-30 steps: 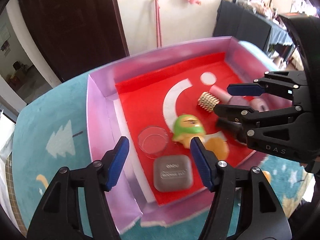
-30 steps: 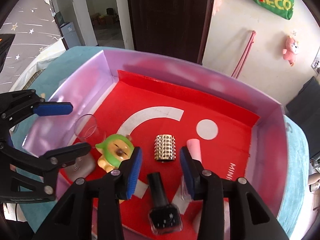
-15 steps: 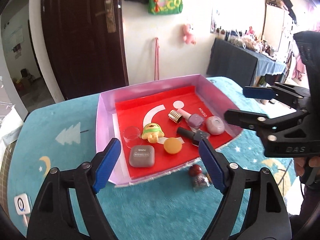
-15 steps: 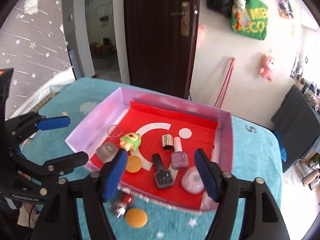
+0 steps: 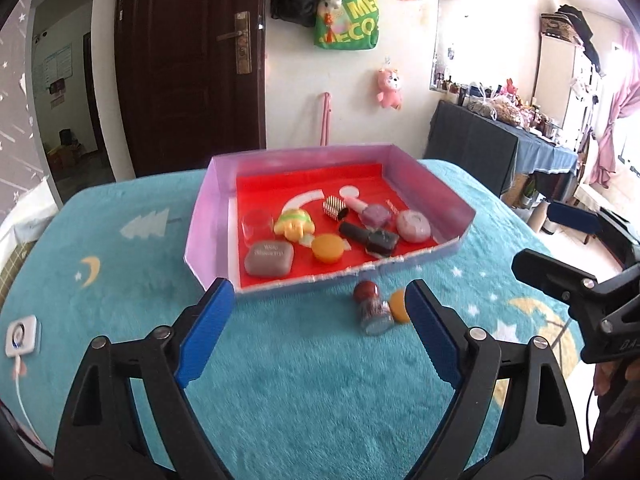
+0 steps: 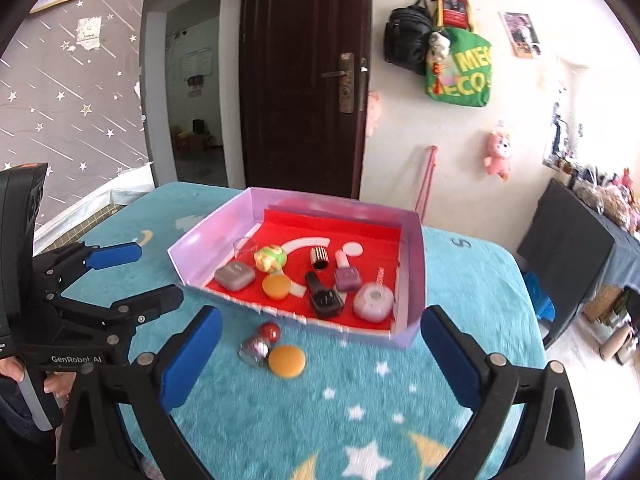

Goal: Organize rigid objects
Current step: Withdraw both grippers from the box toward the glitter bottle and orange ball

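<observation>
Two empty grippers hang back from a filled tray on a teal blanket.

Left wrist view: the left gripper (image 5: 318, 328) has its jaws opening with nothing between them, over bare blanket (image 5: 280, 360); the purple-walled tray (image 5: 208, 216) sits ahead, its low near edge facing the fingers, and a red-capped bottle (image 5: 370, 306) and an orange disc (image 5: 398, 306) lie just outside that edge. Right wrist view: the right gripper (image 6: 316, 354) is also opening, empty, its jaws spread wide either side of the bottle (image 6: 260, 342) and disc (image 6: 287, 361); the tray's (image 6: 412, 264) near right corner lies close to the right finger, with open blanket (image 6: 360, 420) below.
</observation>
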`<act>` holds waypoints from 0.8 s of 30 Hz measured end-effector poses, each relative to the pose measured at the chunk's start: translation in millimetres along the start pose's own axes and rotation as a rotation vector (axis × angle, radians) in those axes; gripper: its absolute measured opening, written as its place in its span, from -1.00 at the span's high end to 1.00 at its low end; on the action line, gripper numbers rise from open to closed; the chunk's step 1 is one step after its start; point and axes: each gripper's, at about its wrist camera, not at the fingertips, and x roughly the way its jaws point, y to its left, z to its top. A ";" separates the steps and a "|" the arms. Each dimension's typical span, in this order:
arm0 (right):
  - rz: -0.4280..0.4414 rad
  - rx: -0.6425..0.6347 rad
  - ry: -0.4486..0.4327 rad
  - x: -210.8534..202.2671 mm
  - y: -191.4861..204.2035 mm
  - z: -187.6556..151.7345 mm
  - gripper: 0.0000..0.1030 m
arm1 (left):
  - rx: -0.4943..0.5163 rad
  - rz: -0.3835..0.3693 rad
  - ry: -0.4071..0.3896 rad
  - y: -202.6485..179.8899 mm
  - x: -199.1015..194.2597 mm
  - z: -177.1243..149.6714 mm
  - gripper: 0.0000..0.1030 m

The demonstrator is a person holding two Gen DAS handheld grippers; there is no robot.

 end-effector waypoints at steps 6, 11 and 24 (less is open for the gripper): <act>-0.057 0.070 0.027 10.6 -8.7 -41.0 -0.99 | -0.020 -0.002 0.020 -1.4 17.2 -26.2 -0.70; -0.088 0.132 0.079 32.5 -21.7 -68.2 -0.99 | -0.039 -0.004 0.060 0.4 35.3 -43.2 -0.70; -0.113 0.177 0.136 54.4 -35.7 -84.6 -0.99 | -0.014 -0.060 0.135 -9.9 64.9 -31.3 -0.70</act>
